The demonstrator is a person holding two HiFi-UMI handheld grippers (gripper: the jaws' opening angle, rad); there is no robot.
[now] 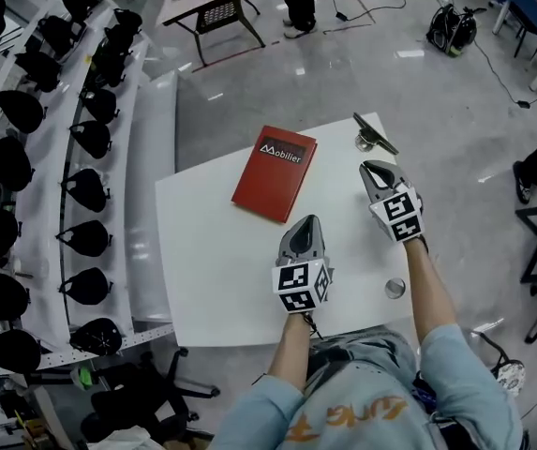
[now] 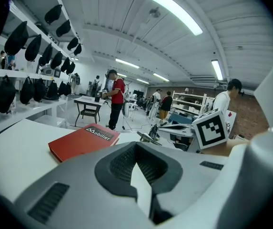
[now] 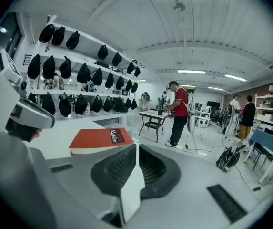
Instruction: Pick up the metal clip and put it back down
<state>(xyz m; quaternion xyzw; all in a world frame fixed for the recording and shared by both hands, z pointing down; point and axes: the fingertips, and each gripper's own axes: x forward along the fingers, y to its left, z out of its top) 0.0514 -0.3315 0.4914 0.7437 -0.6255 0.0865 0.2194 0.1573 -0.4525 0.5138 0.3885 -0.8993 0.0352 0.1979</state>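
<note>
The black metal clip [image 1: 374,135] stands on the far right corner of the white table [image 1: 212,279], untouched. In the left gripper view the clip [image 2: 149,136] shows small beyond the jaws. My right gripper [image 1: 371,169] hovers just short of the clip, jaws together and empty. My left gripper [image 1: 305,225] is over the table's middle, also shut and empty, pointing toward the red book [image 1: 275,172]. In the right gripper view the clip is out of sight; the book [image 3: 100,140] lies ahead of the shut right gripper [image 3: 129,175].
A small round metal piece [image 1: 395,288] lies near the table's front right edge. Shelves with black bags [image 1: 85,139] run along the left. A black-framed table [image 1: 216,12] and people stand farther back on the floor.
</note>
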